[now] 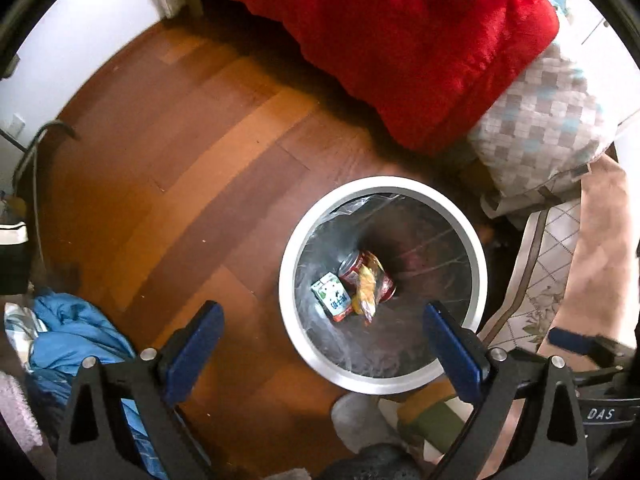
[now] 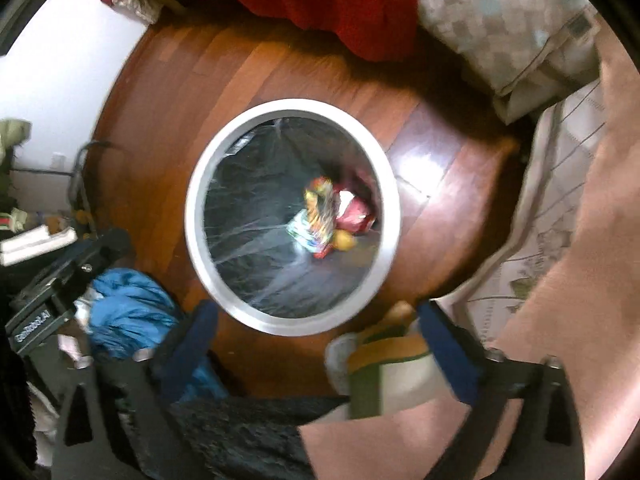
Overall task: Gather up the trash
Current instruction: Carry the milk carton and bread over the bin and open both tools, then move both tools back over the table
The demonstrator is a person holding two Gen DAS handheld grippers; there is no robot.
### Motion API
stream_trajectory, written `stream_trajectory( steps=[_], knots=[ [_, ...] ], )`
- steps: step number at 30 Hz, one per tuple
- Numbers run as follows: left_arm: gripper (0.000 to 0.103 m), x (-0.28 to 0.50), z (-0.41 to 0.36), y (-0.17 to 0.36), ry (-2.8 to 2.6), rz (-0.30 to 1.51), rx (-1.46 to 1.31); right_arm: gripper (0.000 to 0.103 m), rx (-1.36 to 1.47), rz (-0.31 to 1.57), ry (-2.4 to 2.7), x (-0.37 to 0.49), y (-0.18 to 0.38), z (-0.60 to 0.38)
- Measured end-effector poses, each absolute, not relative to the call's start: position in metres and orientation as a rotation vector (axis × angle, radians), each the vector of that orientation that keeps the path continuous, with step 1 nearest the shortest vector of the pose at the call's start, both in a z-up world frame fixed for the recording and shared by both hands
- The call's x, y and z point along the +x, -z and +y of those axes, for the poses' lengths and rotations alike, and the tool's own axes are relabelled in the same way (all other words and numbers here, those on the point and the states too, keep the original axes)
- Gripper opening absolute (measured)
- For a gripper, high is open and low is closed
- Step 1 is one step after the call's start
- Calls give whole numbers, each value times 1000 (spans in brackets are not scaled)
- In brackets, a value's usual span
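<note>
A round white-rimmed trash bin (image 1: 288, 276) with a clear liner stands on the wooden floor; it also shows in the right wrist view (image 2: 192, 216). Inside lie a small white-green carton (image 1: 331, 296), a red can (image 1: 352, 270) and a yellow wrapper (image 1: 366, 292); the right wrist view shows the same pile, with the wrapper (image 2: 320, 216) on top. My left gripper (image 1: 320, 340) is open and empty above the bin's near rim. My right gripper (image 2: 318, 344) is open and empty, just short of the bin. The right gripper's blue tip (image 1: 572, 340) shows at the left view's right edge.
A bed with a red blanket (image 1: 392, 40) and a checked pillow (image 1: 540, 128) stands beyond the bin. A blue garment (image 1: 72, 332) lies on the floor at left. A patterned rug (image 1: 540, 272) and pink cloth (image 2: 580, 240) lie to the right. Slippered feet (image 2: 384, 360) stand near the bin.
</note>
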State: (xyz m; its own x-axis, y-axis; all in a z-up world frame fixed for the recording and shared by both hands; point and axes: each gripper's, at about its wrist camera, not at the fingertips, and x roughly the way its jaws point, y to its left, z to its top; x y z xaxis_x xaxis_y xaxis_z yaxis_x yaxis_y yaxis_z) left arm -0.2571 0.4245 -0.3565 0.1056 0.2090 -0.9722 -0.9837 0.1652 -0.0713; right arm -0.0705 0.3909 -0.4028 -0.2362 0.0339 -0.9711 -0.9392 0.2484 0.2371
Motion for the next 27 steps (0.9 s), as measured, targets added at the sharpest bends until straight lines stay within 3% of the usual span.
stream_trajectory(
  steps=[4, 12, 27],
  knots=[
    [101, -257, 411, 347, -1161, 1075, -919, 103, -976, 1359, -1140, -78, 392, 384],
    [101, -257, 390, 328, -1173, 1083, -867, 103, -958, 1312, -1122, -73, 373, 368],
    [101, -253, 329, 240, -1165, 953, -764, 103, -737, 1215, -1215, -63, 265, 306]
  ],
)
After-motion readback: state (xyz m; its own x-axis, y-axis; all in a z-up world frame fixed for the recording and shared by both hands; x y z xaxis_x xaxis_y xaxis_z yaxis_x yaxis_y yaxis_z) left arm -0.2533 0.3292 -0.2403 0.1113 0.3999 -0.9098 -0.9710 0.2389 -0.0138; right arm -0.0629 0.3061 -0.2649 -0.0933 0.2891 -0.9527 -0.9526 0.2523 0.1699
